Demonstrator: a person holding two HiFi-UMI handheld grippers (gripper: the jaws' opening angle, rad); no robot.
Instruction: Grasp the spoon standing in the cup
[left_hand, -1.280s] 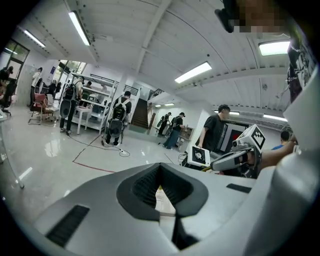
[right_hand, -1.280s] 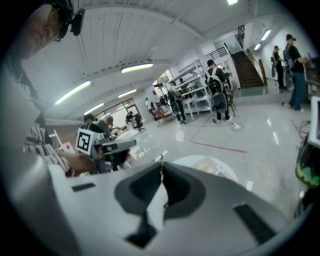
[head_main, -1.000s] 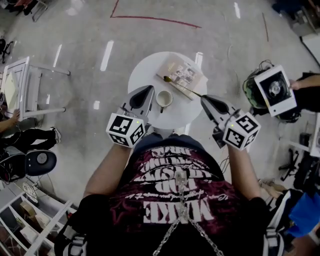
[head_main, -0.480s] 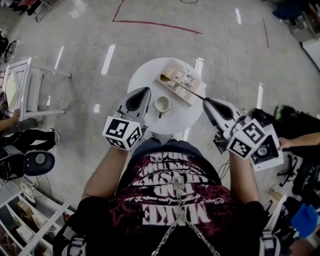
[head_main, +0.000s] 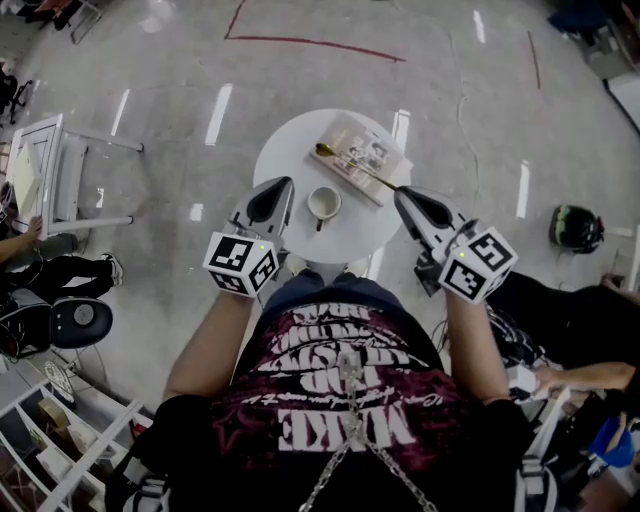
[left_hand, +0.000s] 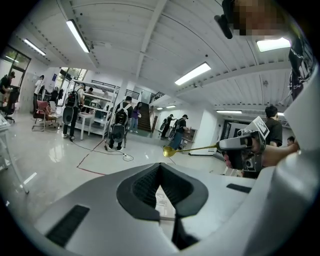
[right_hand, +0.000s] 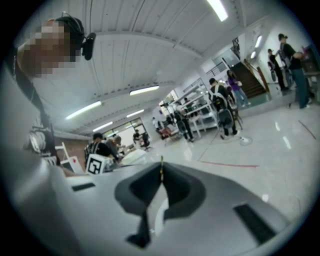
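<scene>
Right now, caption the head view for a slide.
The right gripper holds the spoon by its handle over the book; the cup sits on the table beside the left gripper.

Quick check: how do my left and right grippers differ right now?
The right gripper is shut on the gold spoon by its handle; the left gripper is shut on nothing. The right sits by the book, the left beside the cup. Both point in over the round table.

tail end of spoon (head_main: 355, 168) handle buried between right gripper (head_main: 403, 194) jaws; cup (head_main: 323, 203) interior too small to read, probably empty; book (head_main: 364, 156) print illegible.
</scene>
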